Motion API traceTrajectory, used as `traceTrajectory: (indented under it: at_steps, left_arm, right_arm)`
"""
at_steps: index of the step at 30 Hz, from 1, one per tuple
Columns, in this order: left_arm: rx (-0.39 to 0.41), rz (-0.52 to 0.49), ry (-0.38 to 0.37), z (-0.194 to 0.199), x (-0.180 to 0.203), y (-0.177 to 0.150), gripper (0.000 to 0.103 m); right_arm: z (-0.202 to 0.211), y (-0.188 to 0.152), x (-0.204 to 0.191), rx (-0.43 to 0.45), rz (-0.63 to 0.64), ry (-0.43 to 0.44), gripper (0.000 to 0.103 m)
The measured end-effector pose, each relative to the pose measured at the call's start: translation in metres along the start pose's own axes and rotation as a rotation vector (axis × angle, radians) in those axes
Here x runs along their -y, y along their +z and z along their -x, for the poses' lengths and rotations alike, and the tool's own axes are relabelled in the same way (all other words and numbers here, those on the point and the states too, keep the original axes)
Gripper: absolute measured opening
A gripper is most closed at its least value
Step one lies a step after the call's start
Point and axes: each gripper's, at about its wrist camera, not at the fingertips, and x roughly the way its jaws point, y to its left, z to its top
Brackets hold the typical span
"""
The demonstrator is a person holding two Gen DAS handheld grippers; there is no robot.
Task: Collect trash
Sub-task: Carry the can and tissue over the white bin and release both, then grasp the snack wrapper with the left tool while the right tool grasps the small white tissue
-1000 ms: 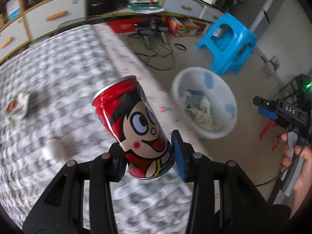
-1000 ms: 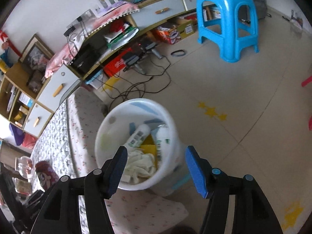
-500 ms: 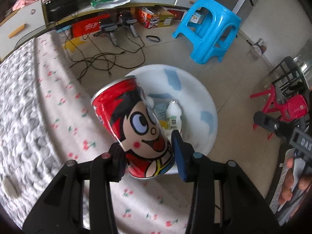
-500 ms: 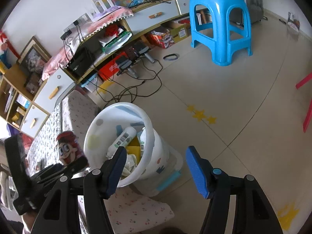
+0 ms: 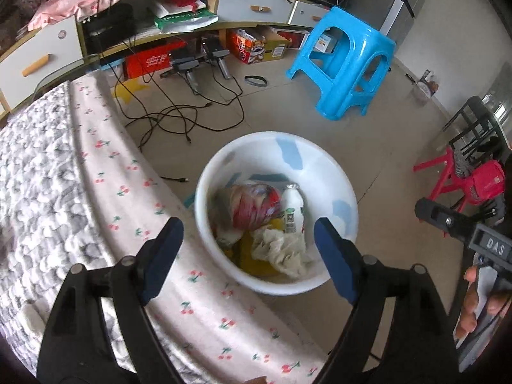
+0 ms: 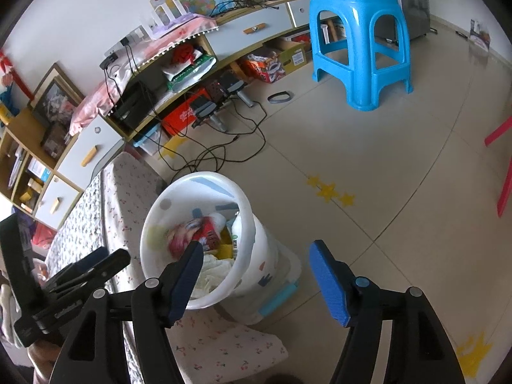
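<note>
One red can (image 5: 252, 206) in bin (image 5: 320, 163), below opening left hand-held gripper (image 5: 248, 257).

A home bedroom: quilted bed (image 5: 48, 192), cluttered cabinet (image 6: 224, 41), plastic stool (image 5: 345, 60).

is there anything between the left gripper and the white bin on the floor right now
Nothing visible. The left gripper hangs directly above the round white plastic trash bin, its jaws opening with nothing between them. The red cartoon drink can shows blurred inside the bin, beside a small white bottle.
</note>
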Motion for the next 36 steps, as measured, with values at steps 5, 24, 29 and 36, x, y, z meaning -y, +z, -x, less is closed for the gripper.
traceTrajectory:
  at_steps: [5,24,29,36]
  left_arm:
    - [0.012,0.017,0.010,0.013,-0.015,-0.008,0.085]
    - [0.088,0.144,0.192,0.087,-0.111,-0.072,0.102]
    - [0.101,0.193,0.294,0.102,-0.145,-0.087,0.102]
    - [0.072,0.321,0.341,0.120,-0.202,-0.105,0.102]
  right_arm:
    - [0.002,-0.005,-0.006,0.000,0.012,0.000,0.071]
    - [-0.007,-0.027,-0.097,-0.028,0.162,0.004,0.081]
    - [-0.024,-0.043,-0.145,-0.074,0.253,0.009,0.084]
    - [-0.044,-0.070,-0.208,-0.125,0.380,0.028,0.085]
